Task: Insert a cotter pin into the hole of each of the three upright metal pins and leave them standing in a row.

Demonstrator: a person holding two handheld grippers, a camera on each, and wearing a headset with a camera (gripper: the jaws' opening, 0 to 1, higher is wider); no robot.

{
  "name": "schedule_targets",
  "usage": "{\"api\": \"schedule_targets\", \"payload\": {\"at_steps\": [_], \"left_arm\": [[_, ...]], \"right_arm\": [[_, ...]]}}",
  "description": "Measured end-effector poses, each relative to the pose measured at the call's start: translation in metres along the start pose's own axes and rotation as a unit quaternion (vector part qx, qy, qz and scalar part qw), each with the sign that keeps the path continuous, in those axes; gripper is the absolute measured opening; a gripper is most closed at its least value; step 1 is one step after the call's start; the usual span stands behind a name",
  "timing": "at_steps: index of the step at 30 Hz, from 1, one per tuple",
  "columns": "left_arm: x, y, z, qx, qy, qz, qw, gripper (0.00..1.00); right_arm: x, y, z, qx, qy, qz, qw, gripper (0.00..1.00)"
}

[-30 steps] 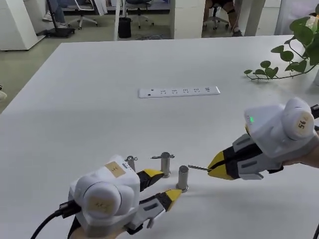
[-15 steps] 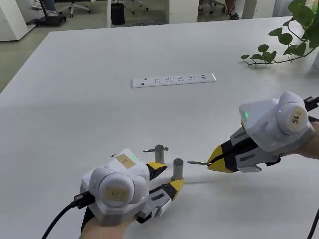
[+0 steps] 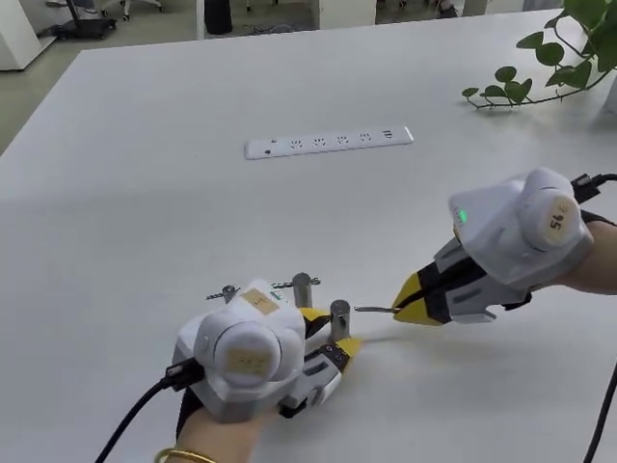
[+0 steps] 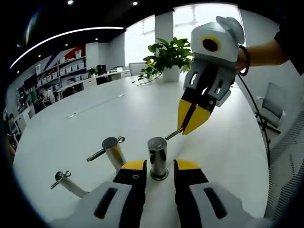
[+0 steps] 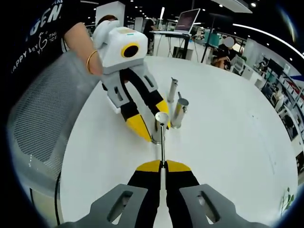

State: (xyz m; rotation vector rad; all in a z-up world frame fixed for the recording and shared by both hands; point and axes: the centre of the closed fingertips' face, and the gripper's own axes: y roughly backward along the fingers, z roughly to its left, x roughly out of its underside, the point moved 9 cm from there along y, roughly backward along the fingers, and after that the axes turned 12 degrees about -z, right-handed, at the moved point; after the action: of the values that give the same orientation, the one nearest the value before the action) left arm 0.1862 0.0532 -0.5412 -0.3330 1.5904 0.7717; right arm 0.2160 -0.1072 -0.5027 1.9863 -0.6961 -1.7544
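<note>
**Third Pin Bracketed; Cotter Pin Not Yet Inserted**

Over the last second, the left gripper [image 3: 333, 331] has been advanced. The bare metal pin [image 4: 157, 159], previously just beyond the jaw tips, is now stood between them on the table [image 3: 193, 193]. The jaws are held partly open. A narrow gap is seen on each side of the pin in the left gripper view, so a firm grip is not confirmed.

The right gripper [image 5: 162, 166] is closed on the cotter pin [image 5: 162, 145], which is held level and pointed at the pin's head. Its tip has been kept just short of the head, and no entry is seen.

The middle pin [image 3: 302, 286] and far pin [image 3: 229, 292] are already fitted and upright. The third insertion is therefore judged the only step outstanding, with support now in place for the push.
</note>
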Motion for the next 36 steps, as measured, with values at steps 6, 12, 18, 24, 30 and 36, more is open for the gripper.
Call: {"api": "schedule_targets", "payload": {"at_steps": [6,12,18,24,30,36], "left_arm": [[0.001,-0.002,-0.001,-0.004,0.001,0.002,1.0,0.18],[0.002,-0.003,0.0,-0.007,0.006,0.001,1.0,0.15],[0.002,-0.005,0.001,-0.01,0.008,-0.002,0.9999,0.11],[0.003,-0.006,0.002,-0.006,0.006,-0.002,1.0,0.11],[0.004,-0.006,0.002,-0.003,-0.008,-0.001,1.0,0.1],[0.006,-0.007,0.002,-0.004,-0.009,0.001,1.0,0.1]], "right_arm": [[-0.002,-0.002,-0.001,-0.004,0.002,-0.002,1.0,0.0],[-0.003,-0.006,-0.003,-0.008,0.009,-0.001,0.9999,0.0],[-0.002,-0.007,-0.006,-0.01,0.017,0.005,0.9998,0.0],[-0.006,-0.007,-0.007,-0.011,0.031,0.011,0.9994,0.0],[-0.009,-0.007,-0.008,-0.013,0.042,0.017,0.9989,0.0],[-0.011,-0.008,-0.01,-0.018,0.056,0.025,0.9979,0.0]]}}
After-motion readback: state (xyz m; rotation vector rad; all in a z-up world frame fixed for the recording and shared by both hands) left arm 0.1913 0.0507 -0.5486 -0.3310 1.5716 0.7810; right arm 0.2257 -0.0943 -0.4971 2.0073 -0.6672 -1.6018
